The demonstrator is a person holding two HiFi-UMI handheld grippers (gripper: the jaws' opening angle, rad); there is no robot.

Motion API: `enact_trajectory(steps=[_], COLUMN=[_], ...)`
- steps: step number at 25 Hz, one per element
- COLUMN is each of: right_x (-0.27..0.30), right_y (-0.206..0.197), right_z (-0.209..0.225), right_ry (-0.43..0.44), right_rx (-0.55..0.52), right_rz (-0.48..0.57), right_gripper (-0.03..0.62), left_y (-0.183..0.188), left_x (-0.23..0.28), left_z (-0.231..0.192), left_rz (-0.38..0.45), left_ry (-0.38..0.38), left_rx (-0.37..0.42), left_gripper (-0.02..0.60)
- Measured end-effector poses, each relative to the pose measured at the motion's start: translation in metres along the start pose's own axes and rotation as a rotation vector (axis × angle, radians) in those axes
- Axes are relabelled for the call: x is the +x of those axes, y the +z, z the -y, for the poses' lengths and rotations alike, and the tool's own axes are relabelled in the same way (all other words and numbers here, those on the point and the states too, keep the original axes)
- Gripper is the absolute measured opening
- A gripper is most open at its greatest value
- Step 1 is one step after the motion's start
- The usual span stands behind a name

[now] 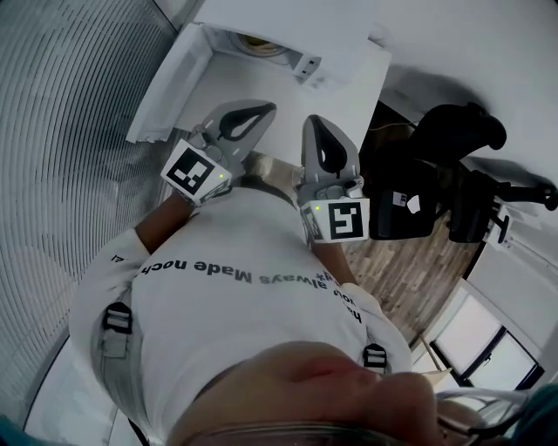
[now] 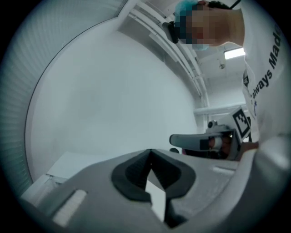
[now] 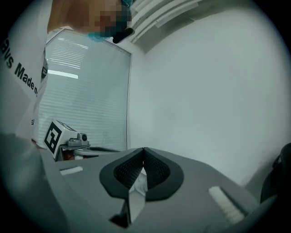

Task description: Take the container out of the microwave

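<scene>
head view shows my left gripper (image 1: 250, 116) and right gripper (image 1: 320, 131), both with jaws together on nothing, near the open microwave (image 1: 336, 48). the container (image 1: 259, 43) seems to sit inside. i should open one gripper before i reach in.

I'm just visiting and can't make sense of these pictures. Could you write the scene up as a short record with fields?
Person: white printed shirt, one gripper in each hand
Left gripper: shut, empty
Right gripper: shut, empty
Microwave: white, ahead on a white counter, looks open
Round thing: inside the microwave, probably the container, untouched
Surroundings: blinds on the left, black chair on the right, wooden floor
</scene>
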State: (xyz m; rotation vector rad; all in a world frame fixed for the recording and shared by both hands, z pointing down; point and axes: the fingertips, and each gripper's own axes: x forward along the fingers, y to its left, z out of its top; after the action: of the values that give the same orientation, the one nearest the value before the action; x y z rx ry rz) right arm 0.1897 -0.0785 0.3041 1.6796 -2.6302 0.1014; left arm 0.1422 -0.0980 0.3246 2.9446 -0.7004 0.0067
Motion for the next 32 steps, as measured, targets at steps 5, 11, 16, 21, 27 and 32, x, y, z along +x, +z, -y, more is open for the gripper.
enact_trajectory(steps=[5,11,16,21,27,32], right_x=[0.023,0.041,0.056,0.088,0.135,0.177], right_y=[-0.001,-0.005,-0.009,-0.026,-0.047,-0.081], right_z=[0.037,0.046,0.043,0.029,0.015,0.006], right_ry=[0.029,0.057,0.035,0.012,-0.054,-0.125], right_rx=[0.006,0.022,0.026,0.029,0.077,0.126], right_rz=[0.000,-0.005,-0.006,-0.037,-0.078,-0.141], right_gripper=[0.002,0.002,0.002,0.002,0.003,0.035], left_y=[0.000,-0.003,-0.004,-0.009,-0.025,-0.030], left_x=[0.036,0.049,0.046,0.033,0.010,-0.002], left_z=[-0.021,-0.039,-0.057,-0.089,-0.134,-0.169], left_rz=[-0.012,-0.023,-0.016,-0.001,-0.038,0.014], left_ry=[0.033,0.060,0.057,0.044,0.009,-0.032], left_rx=[0.010,0.004,0.011,0.000,0.007,-0.030], left_gripper=[0.003,0.003,0.003,0.003,0.003,0.003])
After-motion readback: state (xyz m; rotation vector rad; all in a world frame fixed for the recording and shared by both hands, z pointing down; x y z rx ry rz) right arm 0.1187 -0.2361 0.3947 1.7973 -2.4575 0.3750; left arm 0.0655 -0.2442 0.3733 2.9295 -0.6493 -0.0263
